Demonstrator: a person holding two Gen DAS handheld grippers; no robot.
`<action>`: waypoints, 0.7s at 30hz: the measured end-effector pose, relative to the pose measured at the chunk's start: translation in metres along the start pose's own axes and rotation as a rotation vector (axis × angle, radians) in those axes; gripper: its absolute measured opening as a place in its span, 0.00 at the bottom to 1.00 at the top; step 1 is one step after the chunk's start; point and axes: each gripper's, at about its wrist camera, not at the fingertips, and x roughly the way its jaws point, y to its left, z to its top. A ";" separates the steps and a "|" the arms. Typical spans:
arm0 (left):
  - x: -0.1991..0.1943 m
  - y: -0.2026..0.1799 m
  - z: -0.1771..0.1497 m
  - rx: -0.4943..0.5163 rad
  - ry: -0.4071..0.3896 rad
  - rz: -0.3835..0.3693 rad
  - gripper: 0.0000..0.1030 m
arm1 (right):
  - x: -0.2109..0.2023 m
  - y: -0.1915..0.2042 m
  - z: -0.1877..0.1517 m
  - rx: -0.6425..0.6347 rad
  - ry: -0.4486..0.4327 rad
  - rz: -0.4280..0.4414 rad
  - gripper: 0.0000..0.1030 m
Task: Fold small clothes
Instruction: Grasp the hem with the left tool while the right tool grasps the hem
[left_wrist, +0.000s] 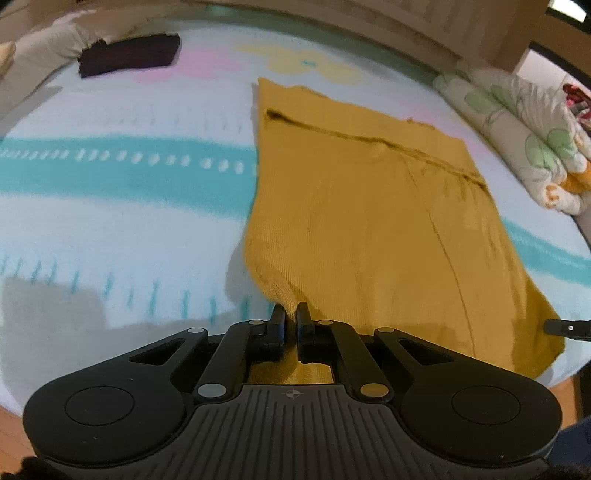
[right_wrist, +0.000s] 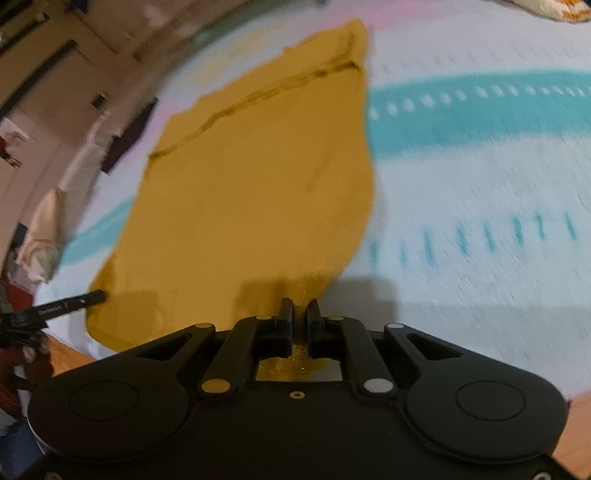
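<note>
A mustard-yellow knit garment (left_wrist: 376, 206) lies spread on the bed, with a dark seam line across its far part. My left gripper (left_wrist: 291, 314) is shut on the garment's near left corner. In the right wrist view the same garment (right_wrist: 251, 184) stretches away from me, and my right gripper (right_wrist: 299, 310) is shut on its near right edge. The tip of the right gripper (left_wrist: 565, 328) shows at the right edge of the left wrist view; the left gripper's finger (right_wrist: 70, 301) shows at the left of the right wrist view.
The bed cover (left_wrist: 129, 206) is pale blue with teal stripes and pink and yellow patches. A folded dark purple garment (left_wrist: 129, 55) lies at the far left. A floral quilt (left_wrist: 532, 140) is bunched at the right. Wooden floor (right_wrist: 580, 435) shows below the bed edge.
</note>
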 end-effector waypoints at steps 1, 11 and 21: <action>-0.002 -0.001 0.002 -0.004 -0.020 -0.001 0.05 | -0.002 0.001 0.001 -0.002 -0.018 0.007 0.13; -0.013 -0.001 0.027 -0.089 -0.116 -0.020 0.05 | -0.020 0.009 0.022 0.021 -0.203 0.074 0.13; -0.014 -0.011 0.092 -0.118 -0.201 -0.034 0.05 | -0.022 0.013 0.068 0.101 -0.309 0.098 0.13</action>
